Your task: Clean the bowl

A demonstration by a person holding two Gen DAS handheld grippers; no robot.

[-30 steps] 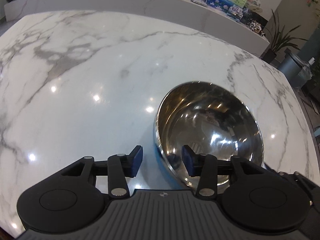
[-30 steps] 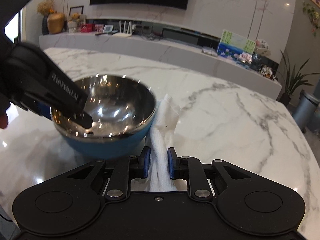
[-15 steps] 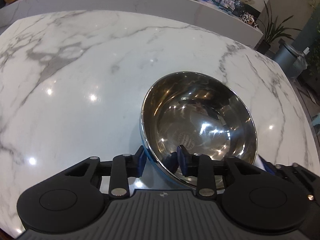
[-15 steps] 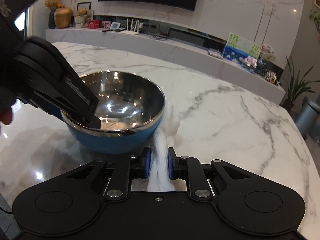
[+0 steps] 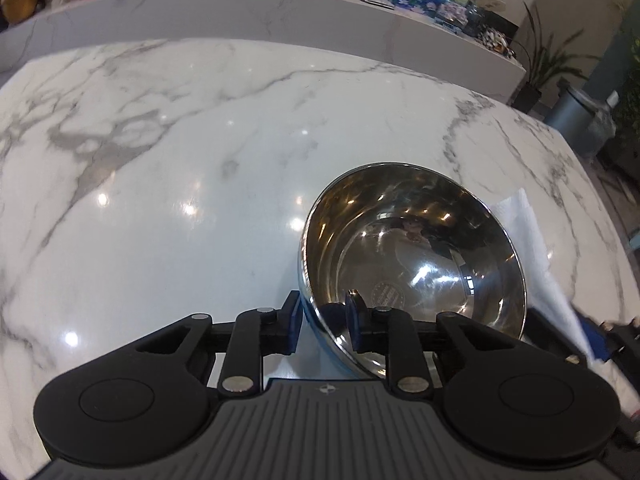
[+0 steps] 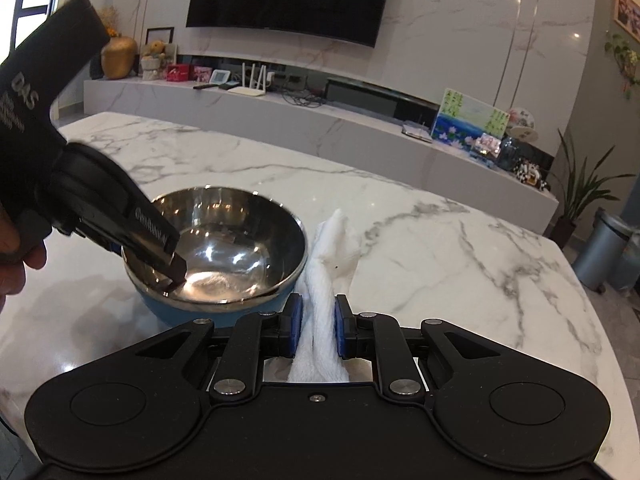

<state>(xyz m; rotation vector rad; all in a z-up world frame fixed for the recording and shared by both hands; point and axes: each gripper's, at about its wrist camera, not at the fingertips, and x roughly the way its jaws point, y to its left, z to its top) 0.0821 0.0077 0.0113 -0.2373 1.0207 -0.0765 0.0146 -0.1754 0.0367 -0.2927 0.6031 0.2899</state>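
Observation:
A steel bowl with a blue outside is tilted up off the marble table. My left gripper is shut on the bowl's near rim, one finger inside and one outside; it shows at the left of the right wrist view. My right gripper is shut on a white cloth and holds it just right of the bowl, outside it. The cloth also shows in the left wrist view beside the bowl.
The marble table spreads left and ahead of the bowl; its right edge is near. A low marble shelf with small items runs behind. A grey bin and a plant stand at the right.
My left gripper closed on the bowl's rim and tilted the bowl up. My right gripper with the cloth rose slightly beside the bowl.

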